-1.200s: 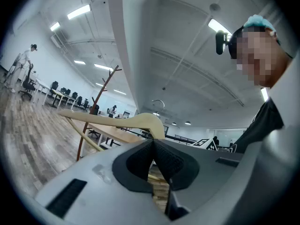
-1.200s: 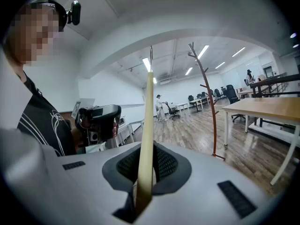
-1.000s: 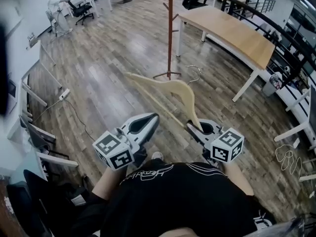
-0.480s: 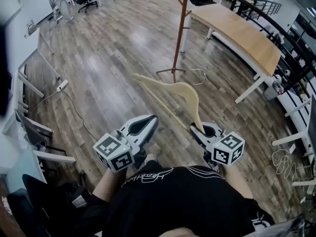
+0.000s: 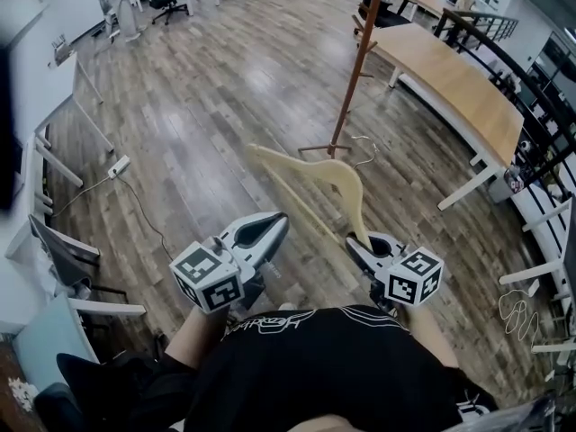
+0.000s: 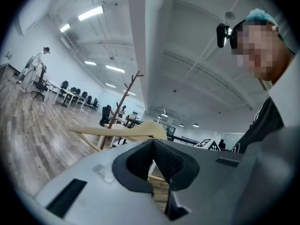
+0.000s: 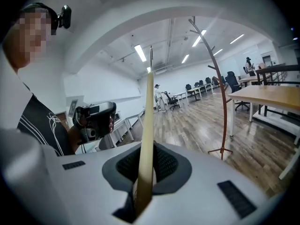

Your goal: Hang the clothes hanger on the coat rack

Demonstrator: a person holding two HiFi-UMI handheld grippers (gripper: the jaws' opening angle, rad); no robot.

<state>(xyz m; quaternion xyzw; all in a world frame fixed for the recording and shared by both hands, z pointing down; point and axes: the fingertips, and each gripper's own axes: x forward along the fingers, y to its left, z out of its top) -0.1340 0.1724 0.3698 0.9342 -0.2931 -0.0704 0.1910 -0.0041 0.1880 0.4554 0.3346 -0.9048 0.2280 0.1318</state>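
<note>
Two grippers: R gripper (image 5: pixel 359 242) jaws clamped on wooden hanger (image 5: pixel 337 176); L gripper (image 5: pixel 273 222) jaws pressed together, empty. Coat rack (image 5: pixel 359 61) at 1 o'clock, hanger not on it.

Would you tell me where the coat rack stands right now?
In the head view the coat rack stands on the floor at upper centre-right, just left of the long wooden table, its base just beyond the clothes hanger.
</note>
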